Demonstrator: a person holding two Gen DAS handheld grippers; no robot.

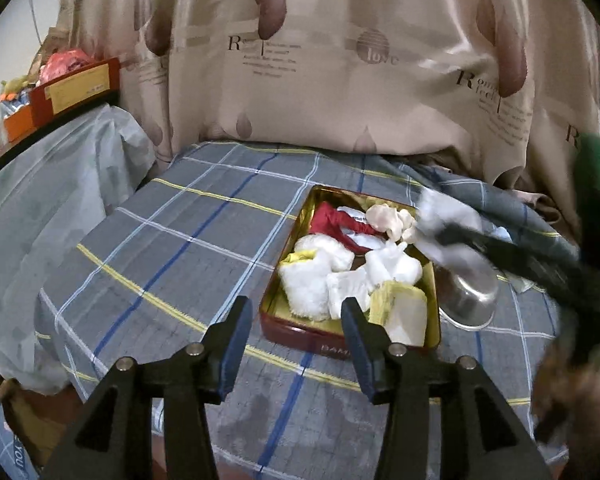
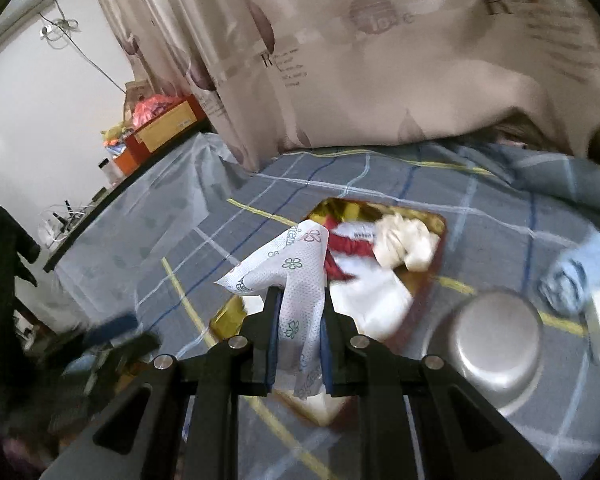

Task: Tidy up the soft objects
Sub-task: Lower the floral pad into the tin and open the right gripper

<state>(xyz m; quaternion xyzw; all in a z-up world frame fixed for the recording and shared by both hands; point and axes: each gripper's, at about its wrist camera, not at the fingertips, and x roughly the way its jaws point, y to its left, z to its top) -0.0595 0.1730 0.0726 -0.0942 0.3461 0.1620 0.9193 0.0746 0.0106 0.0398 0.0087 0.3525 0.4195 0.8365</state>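
Jaws of the right gripper (image 2: 298,308) pinch a printed white tissue (image 2: 296,276), its lower end hidden between them, above the gold tin (image 1: 434,280) of soft items ahead. Jaws of the left gripper (image 1: 296,312) stand wide apart, holding nothing, just short of the tin. A steel bowl (image 2: 496,344) blurs right of the right jaws.

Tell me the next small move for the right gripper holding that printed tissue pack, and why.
Probably lower it a little further over the tin and open the jaws. The right gripper is shut on the tissue pack, which hangs above the tin's near end, where other soft items already lie. The left gripper is open and empty, short of the tin, so it is not in the way.
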